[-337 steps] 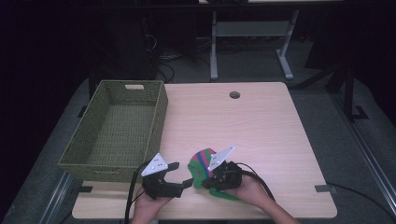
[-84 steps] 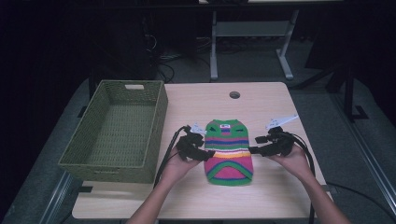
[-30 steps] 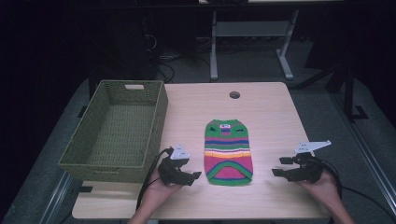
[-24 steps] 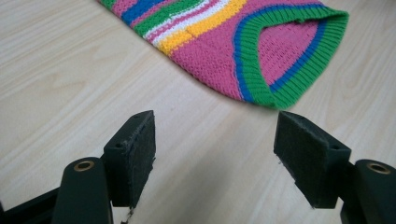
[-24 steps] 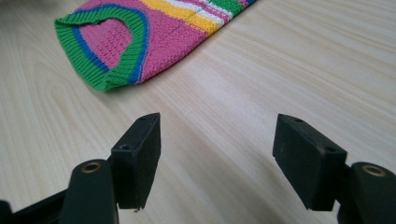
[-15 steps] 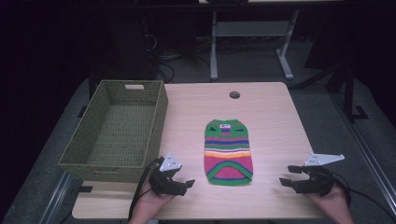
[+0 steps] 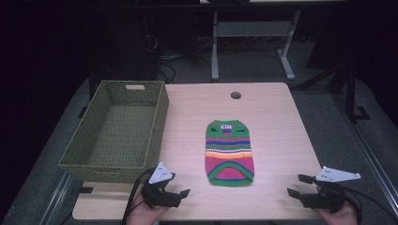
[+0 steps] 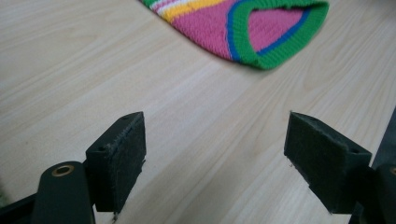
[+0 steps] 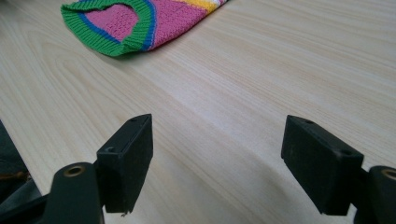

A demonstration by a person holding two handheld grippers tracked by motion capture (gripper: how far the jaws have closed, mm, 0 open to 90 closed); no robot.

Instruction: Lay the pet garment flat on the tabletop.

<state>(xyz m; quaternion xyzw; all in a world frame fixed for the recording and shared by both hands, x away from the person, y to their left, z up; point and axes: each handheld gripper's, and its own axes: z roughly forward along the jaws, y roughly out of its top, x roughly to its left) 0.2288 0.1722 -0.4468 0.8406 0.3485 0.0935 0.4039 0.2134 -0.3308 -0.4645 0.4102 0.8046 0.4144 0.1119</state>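
A small striped knit sweater [image 7: 228, 152], green, pink, blue and yellow, lies flat in the middle of the wooden table [image 7: 272, 117]. Its green hem [image 8: 275, 46] shows at the top of the left gripper view, and the same hem [image 9: 112, 32] at the top left of the right gripper view. My left gripper [image 7: 184, 193] rests near the front edge, left of the sweater. My right gripper [image 7: 295, 185] sits near the front right corner, well apart from it. Both have just been opening their jaws, and nothing but bare wood lies between the pads [image 8: 119, 158] of either.
A green woven basket [image 7: 117, 136] stands along the table's left side, with nothing in it. A round cable hole [image 7: 235, 95] sits near the far edge. Beyond the table are a dark floor, cables and a metal stand [image 7: 253, 33].
Both grippers have drawn back toward the front edge and outward from the sweater over the last second. Earlier they spread the sweater flat from a crumpled heap and let go of it.
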